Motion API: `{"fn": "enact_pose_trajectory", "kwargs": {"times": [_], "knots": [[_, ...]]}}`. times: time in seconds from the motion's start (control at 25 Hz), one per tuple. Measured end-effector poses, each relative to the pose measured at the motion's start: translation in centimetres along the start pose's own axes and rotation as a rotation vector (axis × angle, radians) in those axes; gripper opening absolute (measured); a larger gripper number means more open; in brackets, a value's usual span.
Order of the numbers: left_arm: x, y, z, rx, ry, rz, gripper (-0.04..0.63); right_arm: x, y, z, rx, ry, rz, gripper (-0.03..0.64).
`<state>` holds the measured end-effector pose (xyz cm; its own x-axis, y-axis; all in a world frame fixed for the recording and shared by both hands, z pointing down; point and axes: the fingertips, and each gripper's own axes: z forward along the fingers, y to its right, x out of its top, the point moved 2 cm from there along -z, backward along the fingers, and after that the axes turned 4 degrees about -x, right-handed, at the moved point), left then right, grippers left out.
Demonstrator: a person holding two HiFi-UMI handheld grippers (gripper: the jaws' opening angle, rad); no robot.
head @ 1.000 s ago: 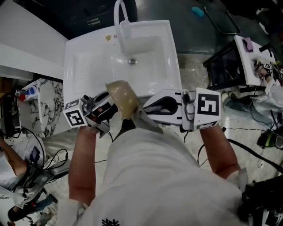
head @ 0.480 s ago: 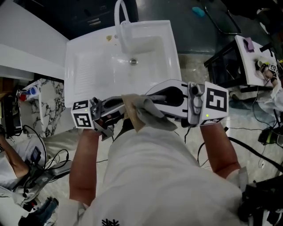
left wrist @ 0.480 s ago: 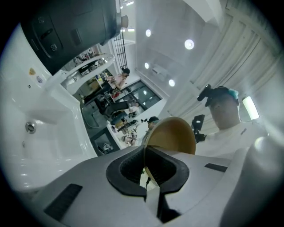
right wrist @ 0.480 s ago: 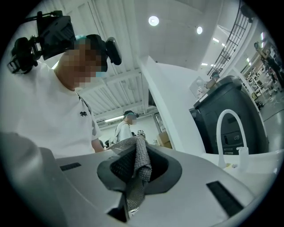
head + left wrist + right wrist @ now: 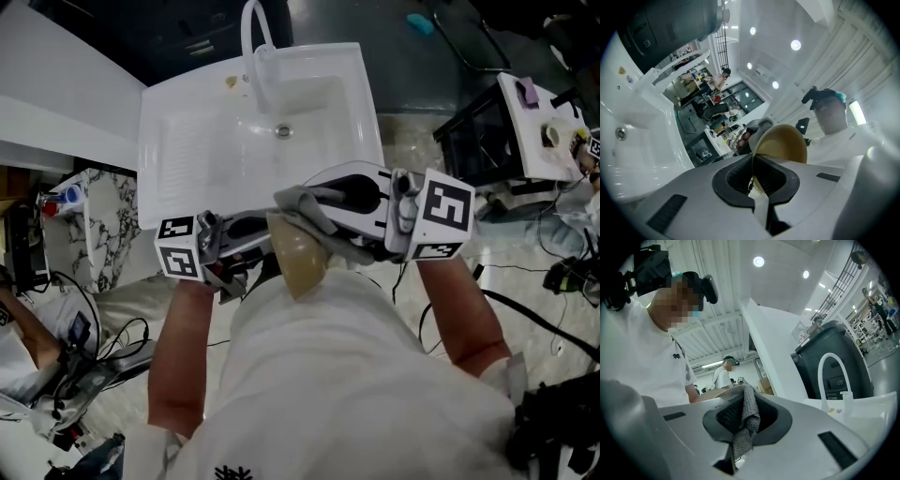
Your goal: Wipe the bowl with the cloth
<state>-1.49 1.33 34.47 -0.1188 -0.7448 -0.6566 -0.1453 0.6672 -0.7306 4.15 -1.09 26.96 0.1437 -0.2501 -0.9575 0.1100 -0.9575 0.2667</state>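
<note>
L tongs (image 5: 753, 173) clamped narrow on rim of tan round bowl (image 5: 298, 264); bowl tipped on edge, hanging toward white shirt (image 5: 328, 375). R tongs (image 5: 740, 425) pinch grey knit cloth (image 5: 314, 211), which lies over bowl's upper edge. White sink (image 5: 187, 141) beyond w/ curved tap (image 5: 253, 37).

White sink (image 5: 187, 141), cable-strewn pale floor (image 5: 511, 253)

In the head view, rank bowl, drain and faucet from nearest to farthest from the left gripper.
1. Bowl, gripped in the left gripper.
2. Drain, in the sink basin beyond.
3. Faucet, at the sink's far edge.
</note>
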Motion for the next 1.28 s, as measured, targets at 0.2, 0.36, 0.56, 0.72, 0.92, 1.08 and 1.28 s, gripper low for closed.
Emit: {"fn": "enact_pose_trajectory", "kwargs": {"times": [0.2, 0.36, 0.56, 0.72, 0.92, 1.08, 1.28], "knots": [[0.4, 0.4, 0.1, -0.023, 0.028, 0.005, 0.018, -1.5, 0.8, 0.0, -0.029, -0.049, 0.014, 0.032], [1.3, 0.4, -0.6, -0.024, 0.077, 0.008, 0.018, -3.0, 1.2, 0.0, -0.046, -0.093, 0.027, 0.032], [3.1, -0.3, -2.0, 0.014, 0.173, 0.006, 0.018, -4.7, 1.0, 0.1, -0.034, -0.157, 0.034, 0.032], [4.3, -1.1, -3.4, 0.058, 0.242, -0.007, 0.018, -5.3, -0.3, 0.5, 0.038, -0.191, 0.040, 0.032], [4.5, -2.0, -4.6, 0.090, 0.261, -0.017, 0.018, -5.1, -1.6, 0.7, 0.122, -0.185, 0.047, 0.032], [4.5, -2.4, -4.9, 0.093, 0.265, -0.028, 0.018, -4.2, -2.4, 0.5, 0.174, -0.158, 0.048, 0.032], [4.1, -3.0, -4.9, 0.101, 0.248, -0.041, 0.018, -2.4, -3.2, 0.1, 0.232, -0.070, 0.074, 0.032]]}}
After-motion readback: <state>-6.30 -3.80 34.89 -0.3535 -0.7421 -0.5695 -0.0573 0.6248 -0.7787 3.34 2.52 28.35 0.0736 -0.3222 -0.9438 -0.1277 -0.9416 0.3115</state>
